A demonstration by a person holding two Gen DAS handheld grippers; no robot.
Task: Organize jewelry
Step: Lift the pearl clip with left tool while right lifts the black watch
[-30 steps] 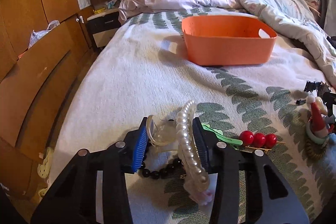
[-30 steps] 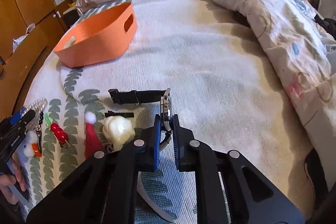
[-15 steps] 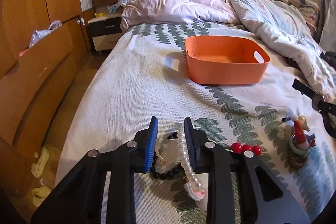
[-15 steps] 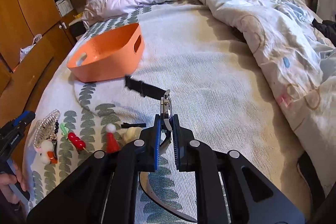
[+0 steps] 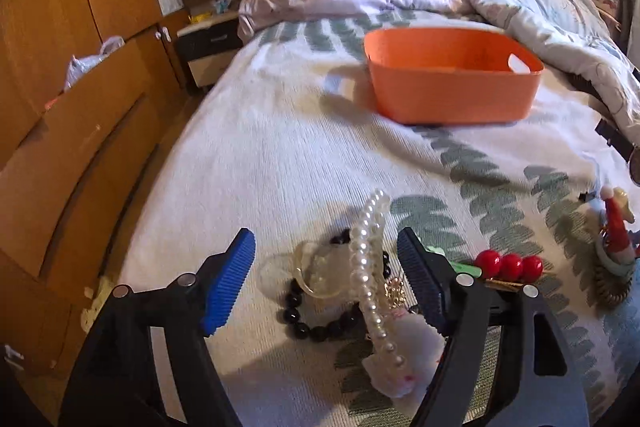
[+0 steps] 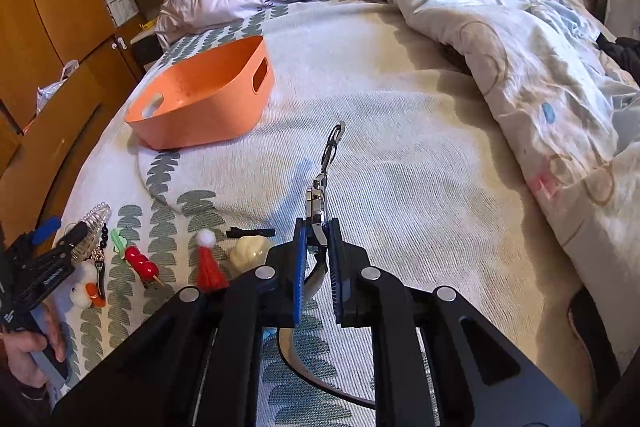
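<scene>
Bedspread (image 5: 280, 147) bears orange basket (image 5: 452, 91) beside wooden, perhaps wardrobe, doors (image 5: 60, 67)

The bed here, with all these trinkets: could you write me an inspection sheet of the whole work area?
Surface: bedspread with green leaf print.
Job's things: pearl hair clip, black bead bracelet, red berry pin, Santa-hat ornament, watch; orange basket looks empty.
Clutter: rumpled duvet.
Grippers: left gripper jaws opening, pearl hair clip between them, untouched; right gripper shut on watch.
Cables: nothing seen.
Surroundings: wooden wardrobe, nightstand.
</scene>
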